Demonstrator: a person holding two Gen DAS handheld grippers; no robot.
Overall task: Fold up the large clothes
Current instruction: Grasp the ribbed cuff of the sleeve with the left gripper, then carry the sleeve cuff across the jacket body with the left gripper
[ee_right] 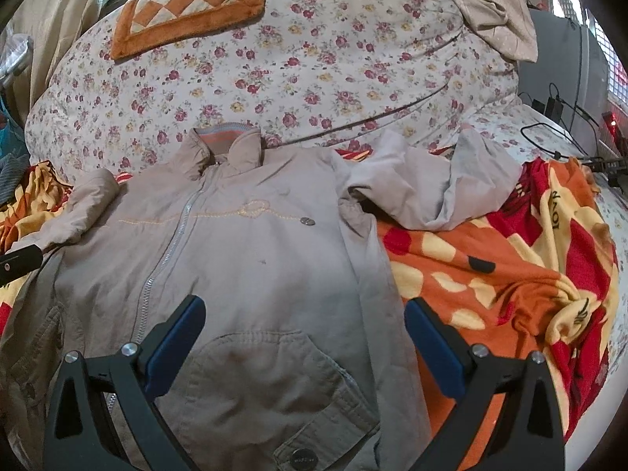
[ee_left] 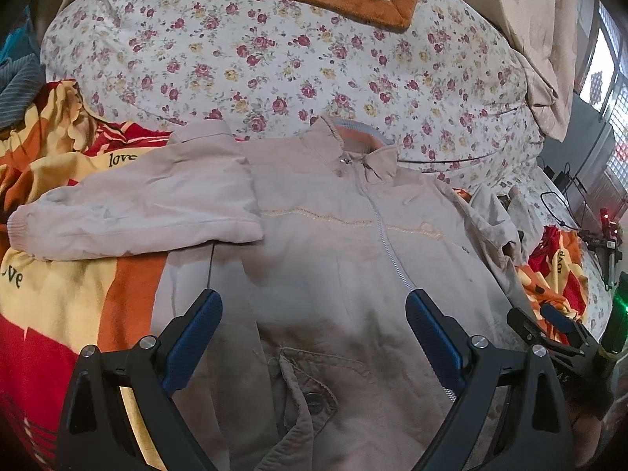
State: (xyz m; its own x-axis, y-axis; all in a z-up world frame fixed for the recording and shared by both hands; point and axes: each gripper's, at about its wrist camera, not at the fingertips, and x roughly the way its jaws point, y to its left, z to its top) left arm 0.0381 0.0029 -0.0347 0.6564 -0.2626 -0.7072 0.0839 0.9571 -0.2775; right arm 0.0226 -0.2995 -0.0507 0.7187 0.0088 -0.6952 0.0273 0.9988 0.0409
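Black-framed left gripper [ee_left: 312, 310] and right gripper [ee_right: 304, 318], blue finger pads, silver pivot screws.

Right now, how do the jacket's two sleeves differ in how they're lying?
The left sleeve lies smooth and flat, stretched sideways with its ribbed cuff showing at the end; the right sleeve is crumpled and bunched up, its cuff not clear. The left one's upper part looks folded onto the jacket chest; the right one spills off onto the blanket. Both share the same pale beige fabric.
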